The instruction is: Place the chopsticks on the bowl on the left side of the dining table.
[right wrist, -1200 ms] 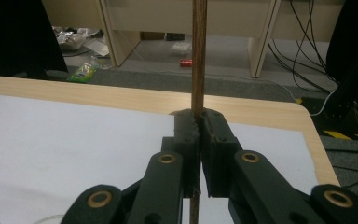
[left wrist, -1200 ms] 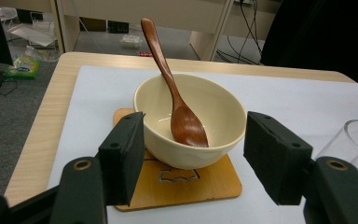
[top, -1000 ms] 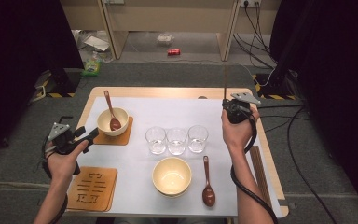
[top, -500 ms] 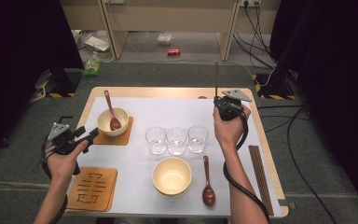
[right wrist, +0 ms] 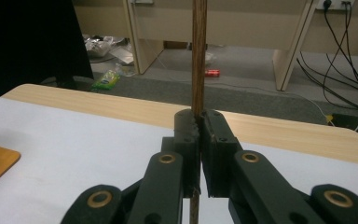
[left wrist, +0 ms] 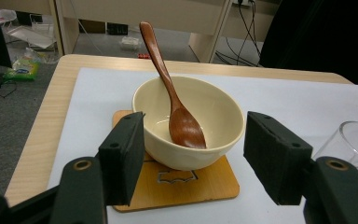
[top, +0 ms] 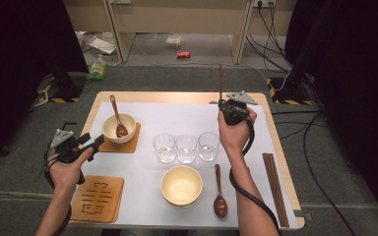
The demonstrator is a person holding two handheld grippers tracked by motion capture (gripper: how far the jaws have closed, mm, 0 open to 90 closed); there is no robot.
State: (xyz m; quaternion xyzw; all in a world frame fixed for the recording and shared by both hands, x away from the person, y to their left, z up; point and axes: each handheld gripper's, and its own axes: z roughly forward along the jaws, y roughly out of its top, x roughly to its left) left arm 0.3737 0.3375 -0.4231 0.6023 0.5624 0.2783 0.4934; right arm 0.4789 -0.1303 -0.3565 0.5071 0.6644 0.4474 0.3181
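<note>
Right gripper clamped on one upright chopstick — not yet placed. Left gripper wide open, empty, facing set bowl; second bowl lacks chopsticks.

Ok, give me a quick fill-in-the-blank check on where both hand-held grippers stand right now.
1. The right hand-held gripper is shut on a ____, held upright.
2. The left hand-held gripper is ____, facing the bowl.
3. That bowl sits on a wooden ____.
4. Three ____ stand in a row mid-table.

Missing words: chopstick; open; coaster; glasses.
</note>
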